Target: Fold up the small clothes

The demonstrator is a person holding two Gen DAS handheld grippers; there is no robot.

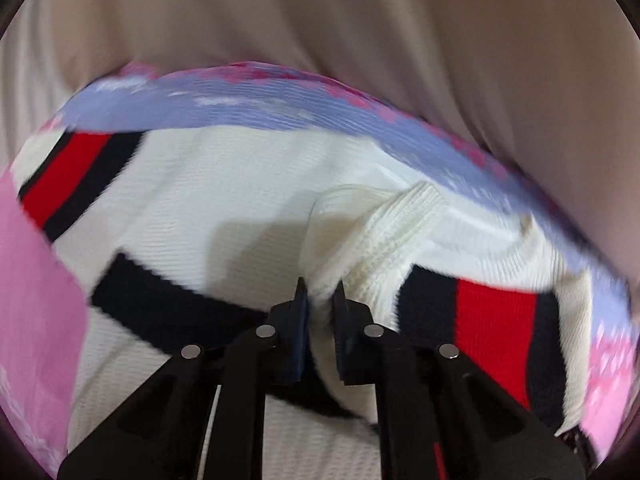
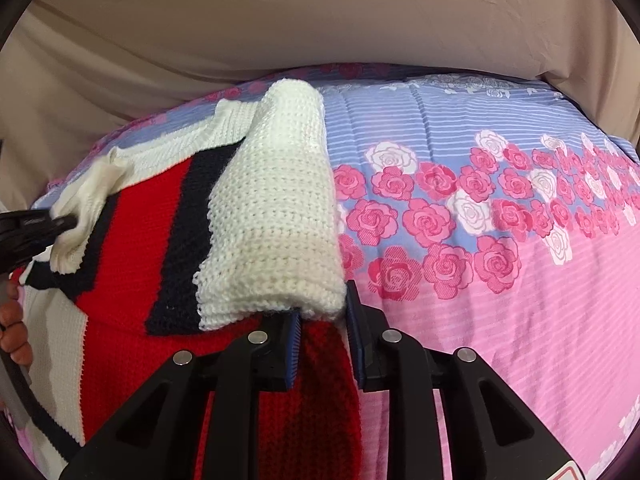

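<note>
While you fold the sweater [image 2: 132, 216], each hand-held gripper pinches it: left [image 1: 320, 292] at the collar, right [image 2: 322, 312] on the sleeve [image 2: 272, 208].

Chunky ribbed knit sweater [image 2: 272, 200] in cream, red and navy wool-like yarn, matt and nubbly, smooth printed cotton-like bedsheet [image 2: 500, 300] with roses, plain beige cloth backdrop [image 2: 280, 20], creased, matt black plastic right gripper [image 2: 322, 308], shiny metal rivets [image 2: 257, 337].

Even, bright indoor light; left wrist view motion-blurred, right wrist view sharp, both fisheye-bowed at edges.
</note>
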